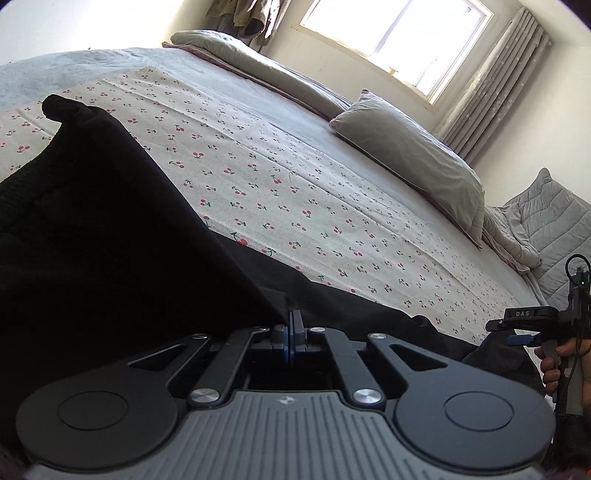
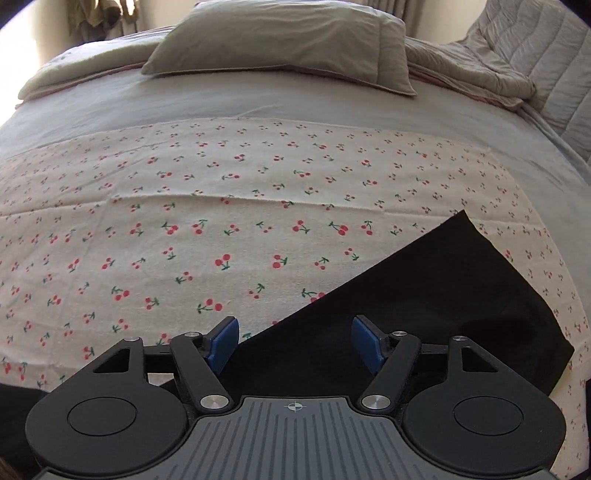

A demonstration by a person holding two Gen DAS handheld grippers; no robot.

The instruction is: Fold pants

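Two grippers over cherry-print bedspread [image 2: 258,206], left gripper [image 1: 291,325] pinching black pants [image 1: 110,229], right gripper [image 2: 295,343] apart, sunlit window [image 1: 399,33]

Black pants [image 2: 424,295] lie on a cream, red-cherry-printed cloth [image 2: 221,206]; grey pillow [image 2: 280,37].

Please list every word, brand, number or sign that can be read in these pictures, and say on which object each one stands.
"DAS": on the black top bar of the right gripper, seen in the left wrist view.
A small crosshair sign, no letters: on the grey body of each gripper.
Nothing else is readable; the cherry sheet carries only a pattern.
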